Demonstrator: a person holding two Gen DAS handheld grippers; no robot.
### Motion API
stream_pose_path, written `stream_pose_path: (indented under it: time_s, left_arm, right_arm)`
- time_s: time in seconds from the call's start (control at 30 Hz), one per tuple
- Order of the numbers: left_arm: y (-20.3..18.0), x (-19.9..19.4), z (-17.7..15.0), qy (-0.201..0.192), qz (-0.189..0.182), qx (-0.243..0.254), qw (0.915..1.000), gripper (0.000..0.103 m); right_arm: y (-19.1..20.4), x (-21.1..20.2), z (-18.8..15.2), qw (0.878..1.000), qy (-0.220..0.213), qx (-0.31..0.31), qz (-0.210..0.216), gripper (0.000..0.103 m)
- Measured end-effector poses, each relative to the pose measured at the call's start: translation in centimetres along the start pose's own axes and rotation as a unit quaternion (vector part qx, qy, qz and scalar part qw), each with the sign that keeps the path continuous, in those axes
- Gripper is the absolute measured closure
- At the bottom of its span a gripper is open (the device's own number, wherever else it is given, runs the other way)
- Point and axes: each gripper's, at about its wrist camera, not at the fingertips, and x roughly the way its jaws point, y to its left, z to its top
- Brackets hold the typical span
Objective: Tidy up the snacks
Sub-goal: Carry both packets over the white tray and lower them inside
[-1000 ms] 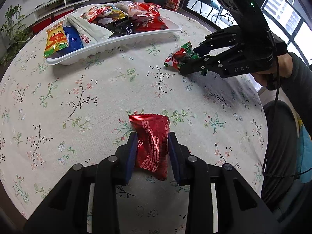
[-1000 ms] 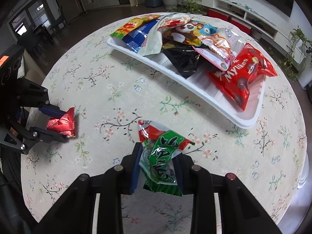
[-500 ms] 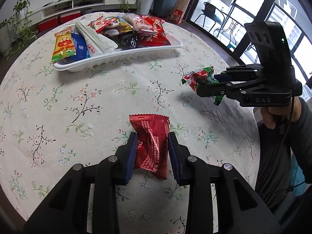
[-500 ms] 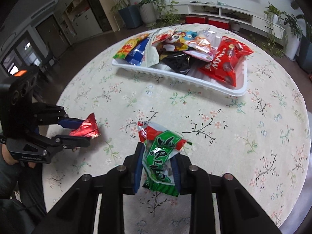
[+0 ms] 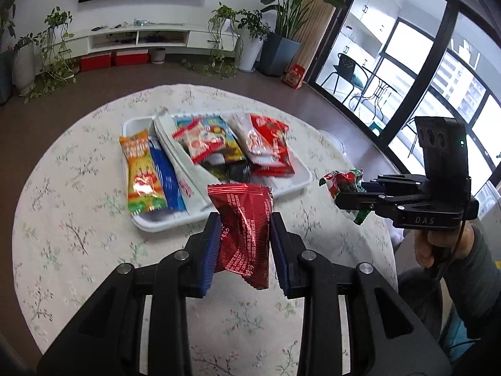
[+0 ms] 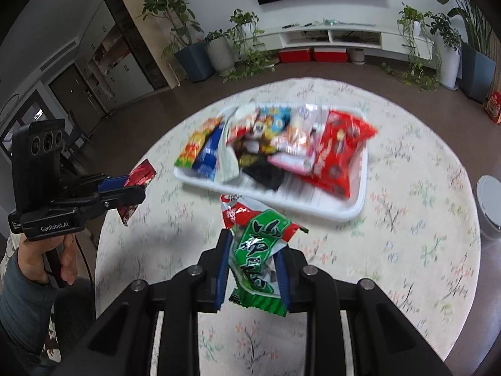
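My left gripper is shut on a shiny red snack packet, held in the air above the round table. My right gripper is shut on a green and red snack packet, also lifted off the cloth. Each gripper shows in the other's view: the right gripper with its green packet at the right, the left gripper with its red packet at the left. Ahead lies a white tray filled with several snack bags.
The round table wears a floral cloth. A white lidded bin stands beyond the table's right edge. A hand and dark sleeve hold the left gripper. Plants, a low white shelf and glass doors ring the room.
Both grippers have risen off the table with their packets and tilted up, so the tray now sits lower in both views and the room shows behind it.
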Motion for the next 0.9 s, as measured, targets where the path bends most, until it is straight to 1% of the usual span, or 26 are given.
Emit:
stream_pose_path:
  time_s: [0.13,0.27,0.33,0.43,0.53,0.6,0.77,0.9]
  left_arm:
    - [1.1,-0.2,3.9,-0.021,0.01,-0.006,0.9997,0.074]
    - [2.5,0.2,7.8,-0.032,0.023,-0.012,0.9992,0.074]
    - [3.1,0.4,9.5,-0.04,0.027,-0.018,0.9987,0.074]
    - [3.5,1.6,11.5,-0.041,0.031,-0.02,0.9985,0.074]
    - [3.9,3.9,12.7,-0.03,0.035,-0.021,0.9987,0.074]
    - [4.2,5.1,12.9,-0.025,0.037,-0.025,0.9987,0.074]
    - [5.2,8.0,12.5,-0.013,0.04,-0.035,0.9985,0.074]
    - [6.0,10.4,12.1,-0.001,0.041,-0.039,0.9984,0.074]
  right_arm:
    - [0.2,-0.4,4.0,1.0,-0.03,0.001,-0.004,0.075]
    - [0.3,-0.4,8.3,0.998,-0.056,0.006,-0.008,0.075]
    - [0.4,0.0,10.0,0.998,-0.063,0.012,-0.008,0.075]
    - [0.3,1.5,12.2,0.998,-0.062,0.026,-0.009,0.075]
    - [-0.2,3.5,13.3,0.998,-0.05,0.039,-0.01,0.075]
    - [-0.6,4.9,13.7,0.998,-0.038,0.049,-0.01,0.074]
    - [-1.5,8.1,13.2,0.998,-0.008,0.061,-0.024,0.074]
    - [-2.3,9.6,12.6,0.997,0.003,0.074,-0.033,0.074]
